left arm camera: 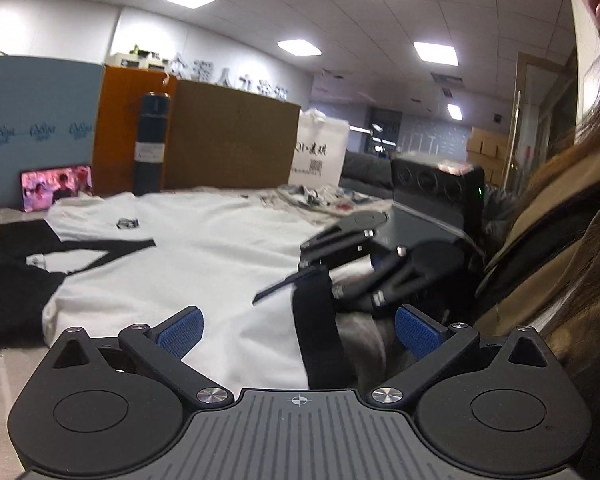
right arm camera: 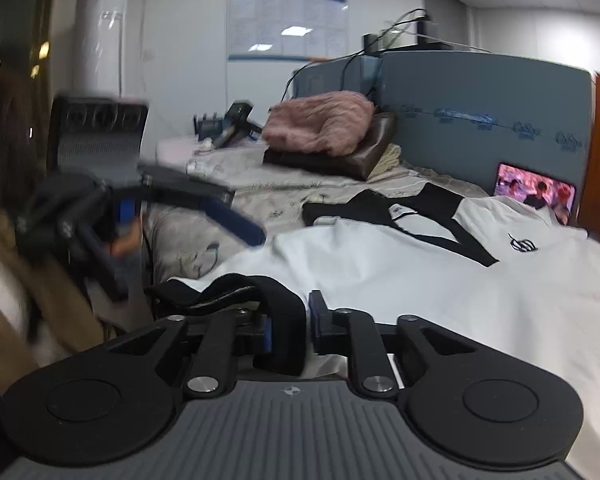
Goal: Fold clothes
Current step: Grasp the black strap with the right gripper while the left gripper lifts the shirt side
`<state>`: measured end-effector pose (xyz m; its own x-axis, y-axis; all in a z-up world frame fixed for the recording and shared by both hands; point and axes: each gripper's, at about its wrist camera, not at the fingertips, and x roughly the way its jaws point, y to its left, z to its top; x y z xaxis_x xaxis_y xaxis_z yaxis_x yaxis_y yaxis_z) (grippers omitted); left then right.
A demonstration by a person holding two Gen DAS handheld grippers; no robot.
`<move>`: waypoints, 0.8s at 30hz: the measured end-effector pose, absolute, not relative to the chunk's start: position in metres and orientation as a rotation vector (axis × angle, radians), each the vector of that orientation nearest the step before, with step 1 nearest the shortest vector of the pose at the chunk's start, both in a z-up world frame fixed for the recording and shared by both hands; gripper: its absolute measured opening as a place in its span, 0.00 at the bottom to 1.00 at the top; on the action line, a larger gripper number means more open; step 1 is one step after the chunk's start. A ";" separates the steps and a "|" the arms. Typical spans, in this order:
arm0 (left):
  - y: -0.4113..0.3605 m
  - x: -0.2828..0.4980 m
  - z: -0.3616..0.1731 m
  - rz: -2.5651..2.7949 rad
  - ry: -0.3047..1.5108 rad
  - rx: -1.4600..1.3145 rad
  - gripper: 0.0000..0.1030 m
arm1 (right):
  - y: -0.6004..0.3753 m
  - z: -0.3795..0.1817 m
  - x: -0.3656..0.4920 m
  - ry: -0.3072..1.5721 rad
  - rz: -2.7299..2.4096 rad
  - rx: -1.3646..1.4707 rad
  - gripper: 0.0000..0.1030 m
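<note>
A white shirt (left arm camera: 188, 256) (right arm camera: 440, 280) with a black collar and shoulder panel lies spread on the covered table. A black band (left arm camera: 320, 340) (right arm camera: 278, 304) at its near edge is lifted off the surface. My right gripper (right arm camera: 288, 326) is shut on this band, and the left wrist view shows the right gripper (left arm camera: 284, 286) reaching in from the right. My left gripper (left arm camera: 299, 332) stands open, its blue pads (left arm camera: 180, 332) on either side of the band without touching it. Seen from the right wrist, the left gripper (right arm camera: 192, 224) is blurred.
A phone (left arm camera: 56, 188) (right arm camera: 534, 192) playing video leans on a blue partition (right arm camera: 480, 120). A dark bottle (left arm camera: 150, 144), a cardboard box (left arm camera: 232, 136) and a white bag (left arm camera: 320, 152) stand behind the shirt. A pink fluffy bundle (right arm camera: 320, 124) lies further along. The person's coat (left arm camera: 560, 260) is close by.
</note>
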<state>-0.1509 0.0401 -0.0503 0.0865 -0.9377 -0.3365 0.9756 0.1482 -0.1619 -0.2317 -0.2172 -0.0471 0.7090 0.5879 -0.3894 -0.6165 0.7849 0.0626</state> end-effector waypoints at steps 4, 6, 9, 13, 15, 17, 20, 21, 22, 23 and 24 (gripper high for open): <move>0.030 -0.144 -0.060 -1.400 0.422 0.172 1.00 | -0.240 -0.045 -0.220 0.397 0.630 0.086 0.10; 0.023 -0.146 -0.062 -1.361 0.396 0.254 0.99 | -0.246 -0.044 -0.215 0.412 0.619 0.131 0.10; 0.013 -0.148 -0.064 -1.300 0.356 0.376 0.93 | -0.253 -0.045 -0.209 0.433 0.610 0.188 0.10; 0.004 -0.156 -0.064 -1.219 0.257 0.537 0.91 | -0.263 -0.046 -0.208 0.442 0.627 0.284 0.10; 0.002 -0.162 -0.060 -1.192 0.186 0.587 0.88 | -0.267 -0.047 -0.207 0.451 0.623 0.324 0.10; -0.001 -0.163 -0.057 -1.194 0.147 0.602 0.56 | -0.265 -0.046 -0.210 0.446 0.635 0.317 0.11; -0.006 -0.156 -0.054 -1.246 0.164 0.567 0.14 | -0.263 -0.044 -0.217 0.441 0.628 0.283 0.25; -0.005 -0.153 -0.053 -1.250 0.166 0.552 0.12 | -0.262 -0.043 -0.221 0.442 0.612 0.264 0.37; -0.004 -0.150 -0.052 -1.247 0.165 0.531 0.06 | -0.262 -0.043 -0.226 0.449 0.586 0.235 0.43; -0.002 -0.147 -0.050 -1.243 0.162 0.504 0.04 | -0.263 -0.042 -0.231 0.457 0.559 0.206 0.44; 0.001 -0.144 -0.047 -1.237 0.160 0.469 0.04 | -0.265 -0.042 -0.238 0.463 0.537 0.177 0.49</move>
